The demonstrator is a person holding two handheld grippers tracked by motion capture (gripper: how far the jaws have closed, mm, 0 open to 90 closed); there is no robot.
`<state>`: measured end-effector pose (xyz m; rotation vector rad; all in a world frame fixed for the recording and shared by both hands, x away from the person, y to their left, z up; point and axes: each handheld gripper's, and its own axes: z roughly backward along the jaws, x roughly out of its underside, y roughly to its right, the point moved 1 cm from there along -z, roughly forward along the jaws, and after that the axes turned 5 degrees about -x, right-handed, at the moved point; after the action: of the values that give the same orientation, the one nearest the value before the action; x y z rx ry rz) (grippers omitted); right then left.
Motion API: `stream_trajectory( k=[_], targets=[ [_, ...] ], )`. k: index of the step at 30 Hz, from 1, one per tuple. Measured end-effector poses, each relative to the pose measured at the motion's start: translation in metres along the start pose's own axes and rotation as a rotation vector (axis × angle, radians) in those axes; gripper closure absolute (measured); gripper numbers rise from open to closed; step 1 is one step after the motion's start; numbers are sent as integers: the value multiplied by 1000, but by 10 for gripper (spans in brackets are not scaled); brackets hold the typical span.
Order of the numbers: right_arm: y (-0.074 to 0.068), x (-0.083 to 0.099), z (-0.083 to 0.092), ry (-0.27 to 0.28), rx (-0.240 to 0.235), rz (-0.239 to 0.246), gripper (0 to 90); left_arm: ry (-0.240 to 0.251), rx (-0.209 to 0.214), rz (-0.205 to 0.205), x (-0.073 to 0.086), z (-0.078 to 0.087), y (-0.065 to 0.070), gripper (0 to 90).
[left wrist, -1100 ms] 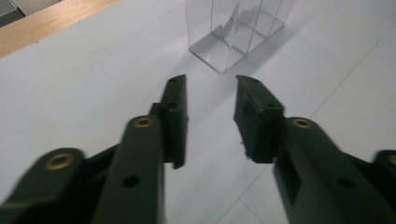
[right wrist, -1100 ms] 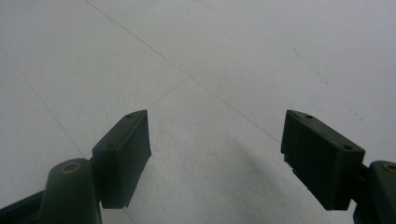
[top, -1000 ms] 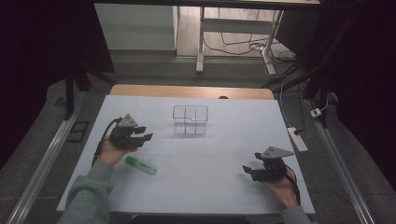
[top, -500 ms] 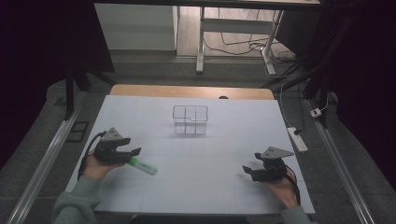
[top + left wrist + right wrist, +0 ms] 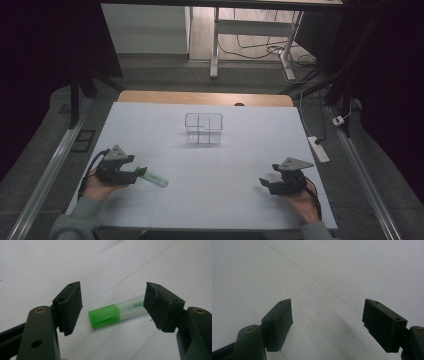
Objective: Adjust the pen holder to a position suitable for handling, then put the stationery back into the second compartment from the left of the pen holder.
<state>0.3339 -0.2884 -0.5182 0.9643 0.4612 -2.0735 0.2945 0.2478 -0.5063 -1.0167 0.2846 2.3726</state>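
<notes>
A green highlighter (image 5: 151, 177) lies flat on the white table at the front left. In the left gripper view its green cap (image 5: 105, 315) points toward me, with the clear printed barrel running off behind the right jaw. My left gripper (image 5: 134, 174) is open and sits just left of the pen; the jaws stand wide apart on either side of the cap end, not touching it (image 5: 112, 308). My right gripper (image 5: 263, 182) rests open at the front right over bare table (image 5: 327, 320), nothing between its jaws.
A small clear wire-framed box (image 5: 203, 128) with compartments stands at the middle of the table, toward the far side. The table's wooden far edge (image 5: 205, 97) lies beyond it. A power strip (image 5: 319, 149) lies off the right edge.
My left gripper has moved back toward the front left corner and turned, so its jaws now face the highlighter's cap end. The highlighter and the right gripper have stayed put.
</notes>
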Motion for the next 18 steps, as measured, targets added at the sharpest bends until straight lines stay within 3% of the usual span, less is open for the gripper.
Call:
stream_trajectory(
  k=[14,18],
  targets=[
    [-1,-1,0,0,-1,5,233,-5,-16,17,4,2,-7,295],
    [-1,-2,1,1,0,3,234,-13,-12,-3,4,4,-9,295]
  ],
)
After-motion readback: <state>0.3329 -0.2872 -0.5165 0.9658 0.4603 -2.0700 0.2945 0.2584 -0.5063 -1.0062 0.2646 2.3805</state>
